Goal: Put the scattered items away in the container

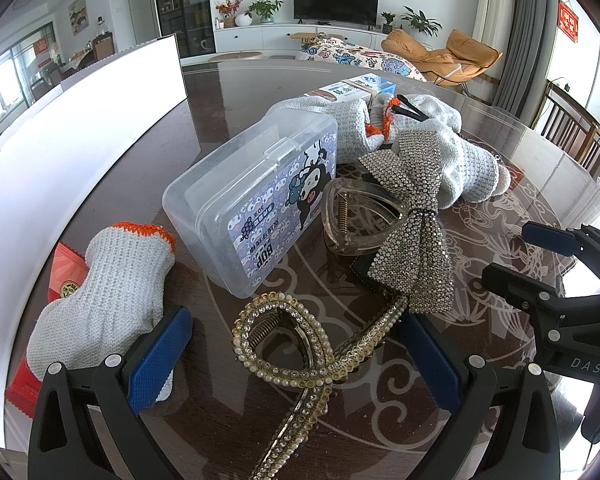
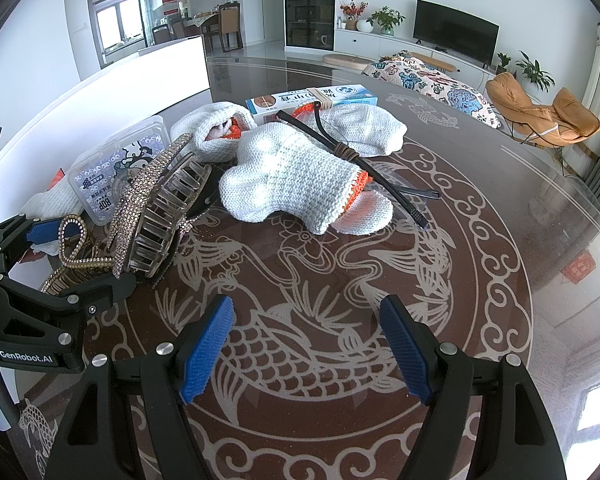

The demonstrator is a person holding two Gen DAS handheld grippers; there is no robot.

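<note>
My left gripper [image 1: 296, 360] is open, its blue pads on either side of a gold pearl-studded hair clip [image 1: 284, 344] lying on the table. Just beyond lie a rhinestone bow clip [image 1: 412, 220], a clear claw clip [image 1: 356, 216], a clear plastic box with a cartoon label [image 1: 256, 196] and a white knit glove with an orange cuff [image 1: 108, 300]. The big white container [image 1: 80, 128] runs along the left. My right gripper [image 2: 306, 348] is open over bare table, short of more white gloves [image 2: 296, 176]. A black thin-armed item bound with brown cord [image 2: 356, 156] lies across them.
A blue-and-white carton [image 2: 312, 100] lies behind the gloves. A red packet [image 1: 66, 276] sits under the near glove. The round glass table top [image 2: 480, 280] has a dragon pattern and open surface to the right. Wooden chairs [image 1: 572, 128] stand past its far edge.
</note>
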